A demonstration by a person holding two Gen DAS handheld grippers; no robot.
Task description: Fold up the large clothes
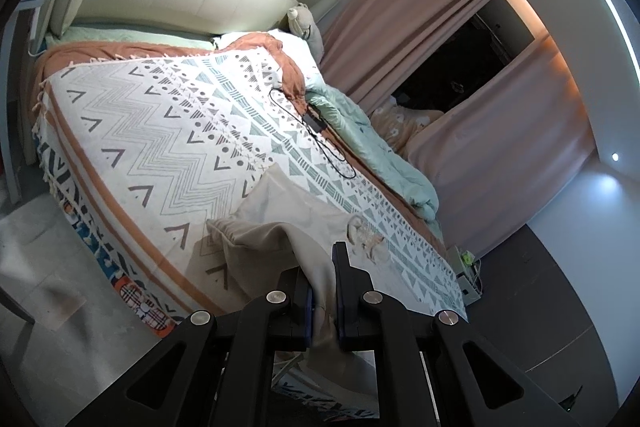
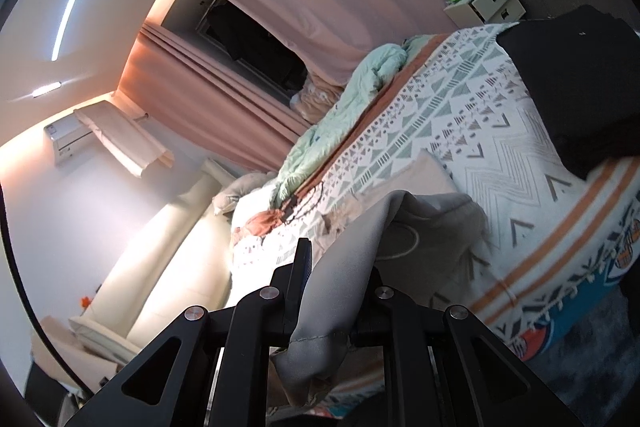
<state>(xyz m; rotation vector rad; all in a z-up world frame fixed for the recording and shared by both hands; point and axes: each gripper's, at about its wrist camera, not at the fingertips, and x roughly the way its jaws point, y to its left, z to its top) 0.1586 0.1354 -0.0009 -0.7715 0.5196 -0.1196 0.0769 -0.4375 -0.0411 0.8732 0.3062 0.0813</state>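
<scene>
- A beige garment (image 1: 280, 223) of plain, soft cloth lies partly spread on the patterned bedspread (image 1: 168, 131) near the foot of the bed, one edge lifted off the bed and drawn toward both cameras; a gathered, cord-trimmed hem shows on its left side in the left wrist view.
- The left gripper (image 1: 322, 291) has its jaws pressed on a hanging fold of the garment, the cloth running down between the blue pads.
- The right gripper (image 2: 336, 291) pinches another stretch of the same cloth (image 2: 344, 267), which drapes over and hides its right finger; only the left finger (image 2: 301, 267) stands clear.
- What kind of garment it is cannot be told: much of it is bunched, and its lower end is cut off behind the gripper frames.
- A dark folded item (image 2: 572, 83) sits on the bedspread at the far corner in the right wrist view, its details lost in shadow.
- Counted: one beige garment, two grippers, one dark item, one black cable with a small box (image 1: 316, 125) on the bedspread, one mint-green quilt (image 1: 372, 147) bunched along the bed's far side beside pink curtains (image 1: 400, 39).
</scene>
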